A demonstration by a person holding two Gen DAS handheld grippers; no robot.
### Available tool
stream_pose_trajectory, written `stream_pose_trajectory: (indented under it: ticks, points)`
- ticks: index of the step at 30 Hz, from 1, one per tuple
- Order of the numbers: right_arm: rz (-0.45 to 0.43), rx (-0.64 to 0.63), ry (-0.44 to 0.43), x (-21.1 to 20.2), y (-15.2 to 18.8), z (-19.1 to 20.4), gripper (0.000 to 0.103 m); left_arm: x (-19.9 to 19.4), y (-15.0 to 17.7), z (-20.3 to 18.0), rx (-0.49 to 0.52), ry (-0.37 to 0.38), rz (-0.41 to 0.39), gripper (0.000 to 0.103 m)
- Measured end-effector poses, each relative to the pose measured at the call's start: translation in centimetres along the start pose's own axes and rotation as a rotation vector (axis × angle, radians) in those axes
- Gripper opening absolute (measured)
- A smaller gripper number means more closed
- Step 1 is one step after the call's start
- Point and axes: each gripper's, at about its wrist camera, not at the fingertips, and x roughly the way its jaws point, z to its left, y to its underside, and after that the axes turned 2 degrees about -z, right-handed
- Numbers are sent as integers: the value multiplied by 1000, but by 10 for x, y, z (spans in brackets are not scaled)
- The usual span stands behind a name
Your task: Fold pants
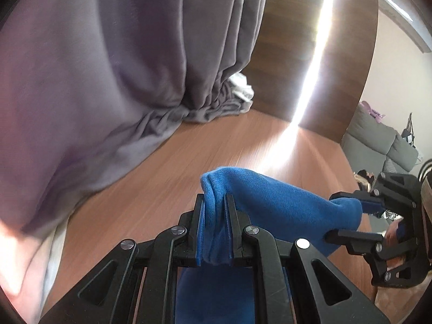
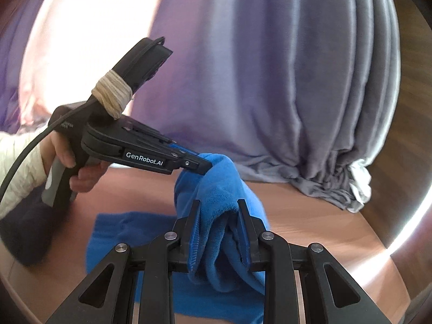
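Note:
The blue fleece pants point(image 1: 272, 197) are held up off the wooden table between both grippers. My left gripper point(image 1: 215, 202) is shut on one bunched edge of the pants; it also shows in the right wrist view point(image 2: 206, 167), gripping the cloth's far end. My right gripper point(image 2: 218, 208) is shut on another bunch of the pants point(image 2: 224, 189); in the left wrist view it point(image 1: 332, 216) pinches the cloth from the right. The rest of the pants point(image 2: 127, 232) hangs down and lies on the table below.
A wooden table point(image 1: 189, 162) lies under the grippers. A grey curtain point(image 1: 121, 67) hangs behind and bunches on the table's far side, with white cloth point(image 1: 243, 89) beside it. A grey sofa point(image 1: 378, 140) stands at the right. A bright strip of sunlight point(image 1: 310, 81) crosses the table.

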Motion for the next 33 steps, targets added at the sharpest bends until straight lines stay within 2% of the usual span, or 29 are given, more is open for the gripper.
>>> stream_pose_trajectory:
  ticks: [7, 13, 17, 22, 26, 30, 32, 33]
  points:
    - [16, -85, -136, -6, 11, 42, 26, -24, 44, 8, -5, -55, 83, 14]
    - [48, -136, -232, -8, 20, 68, 26, -41, 70, 13, -27, -71, 118, 14]
    - [79, -157, -293, -7, 23, 78, 27, -46, 77, 12, -3, -94, 151, 14]
    - [135, -165, -412, -3, 27, 90, 31, -52, 86, 13, 4, -124, 185, 14]
    - [229, -123, -530, 14, 37, 98, 31, -51, 97, 20, -36, -157, 237, 16]
    - [279, -116, -565, 25, 46, 102, 31, -58, 101, 20, -39, -194, 249, 19]
    - [284, -121, -581, 26, 49, 103, 31, -64, 100, 17, -13, -233, 251, 19]
    - [283, -124, -586, 25, 49, 102, 31, -65, 98, 18, -17, -278, 252, 19]
